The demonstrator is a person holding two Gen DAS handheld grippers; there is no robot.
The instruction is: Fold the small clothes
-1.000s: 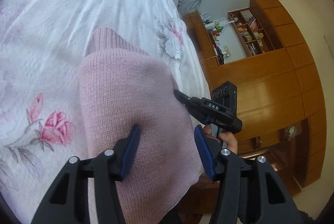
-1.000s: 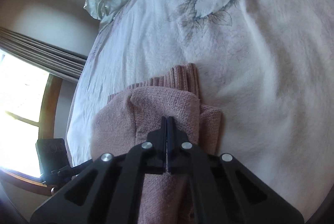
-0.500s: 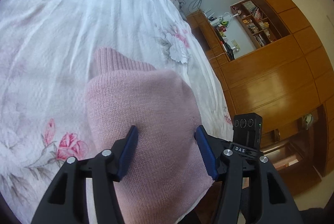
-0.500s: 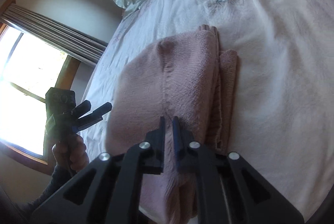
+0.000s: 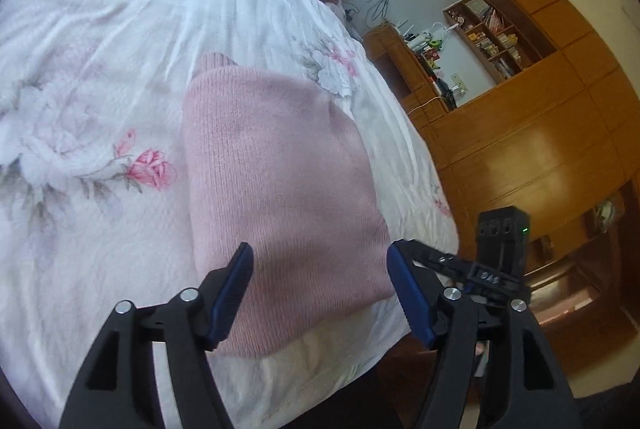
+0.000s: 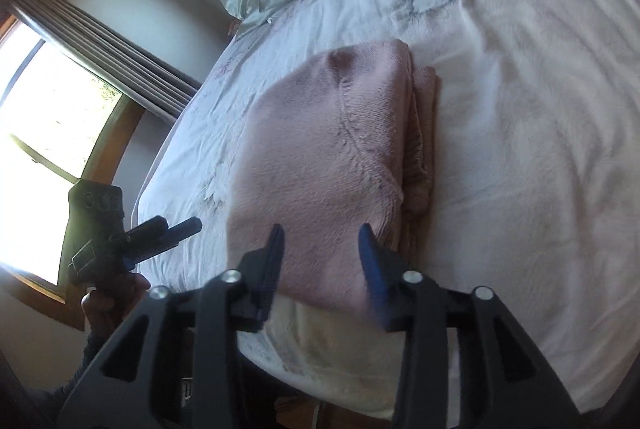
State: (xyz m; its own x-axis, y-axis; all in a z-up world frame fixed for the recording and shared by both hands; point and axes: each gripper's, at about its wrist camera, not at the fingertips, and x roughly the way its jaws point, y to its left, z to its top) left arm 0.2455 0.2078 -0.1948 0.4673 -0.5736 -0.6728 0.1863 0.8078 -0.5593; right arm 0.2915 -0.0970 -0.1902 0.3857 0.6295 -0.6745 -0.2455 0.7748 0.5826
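Both grippers spread wide, holding nothing
Pink knit sweater [image 5: 280, 181] lies folded near bed edge [image 6: 360, 369]; smooth the top layer, square its edges

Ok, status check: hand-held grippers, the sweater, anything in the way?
Left hand-held gripper open, empty. Right hand-held gripper open, empty. Pink sweater folded, lying on the floral bedspread near its edge. Nothing in the way.

Left gripper [image 5: 320, 265] jaws wide apart, empty, over folded pink sweater [image 5: 280, 189] on floral bedspread [image 5: 100, 69]; right gripper [image 5: 472, 265] at bed edge, wood cabinets [image 5: 540, 149] behind.
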